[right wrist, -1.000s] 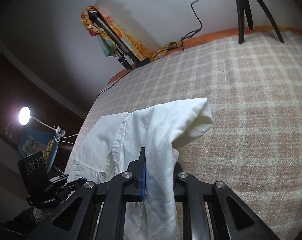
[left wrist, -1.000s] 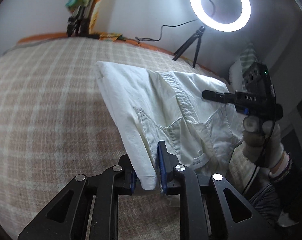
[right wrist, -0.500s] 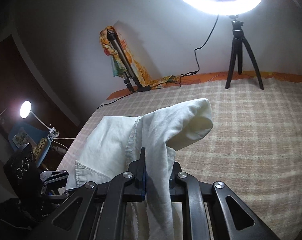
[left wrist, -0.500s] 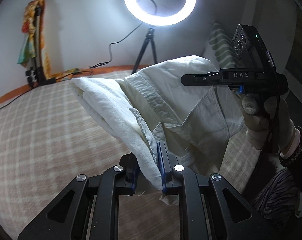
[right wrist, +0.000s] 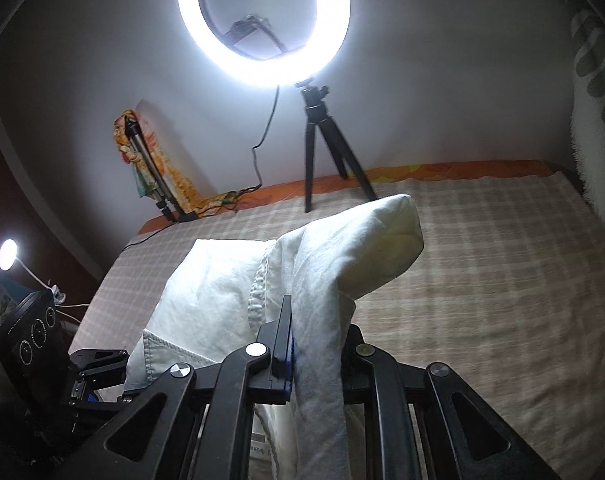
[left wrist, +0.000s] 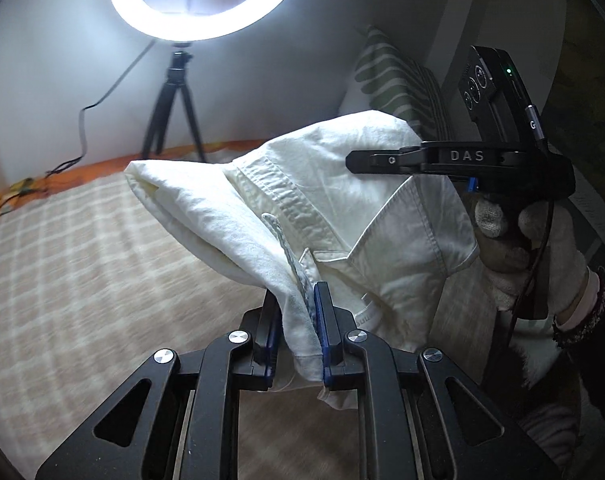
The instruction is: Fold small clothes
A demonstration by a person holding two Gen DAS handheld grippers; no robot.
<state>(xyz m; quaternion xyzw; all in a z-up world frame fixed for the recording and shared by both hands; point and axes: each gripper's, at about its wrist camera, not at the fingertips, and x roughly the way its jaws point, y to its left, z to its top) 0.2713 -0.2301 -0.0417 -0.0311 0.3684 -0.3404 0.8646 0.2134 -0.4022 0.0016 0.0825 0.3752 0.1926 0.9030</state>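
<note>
A small white shirt (left wrist: 334,216) with a collar and button placket hangs in the air above the checked bed cover (left wrist: 82,264), stretched between both grippers. My left gripper (left wrist: 298,320) is shut on one edge of the shirt, cloth bunched between its blue pads. My right gripper (right wrist: 314,332) is shut on another fold of the same shirt (right wrist: 230,280); a folded corner sticks out past it to the right. In the left wrist view the right gripper (left wrist: 442,158) shows from the side, held by a gloved hand (left wrist: 534,256). The left gripper's body (right wrist: 42,344) appears low left in the right wrist view.
A lit ring light (right wrist: 262,20) on a black tripod (right wrist: 322,152) stands at the bed's far edge by the wall. A second stand with a colourful cloth (right wrist: 142,156) leans at the back left. A striped pillow (left wrist: 398,84) lies to the right. A small desk lamp (right wrist: 8,254) glows beyond the bed.
Both grippers have risen and swung toward the ring light, lifting the shirt off the bed cover. The shirt now hangs clear between them. Both grips stayed shut.
</note>
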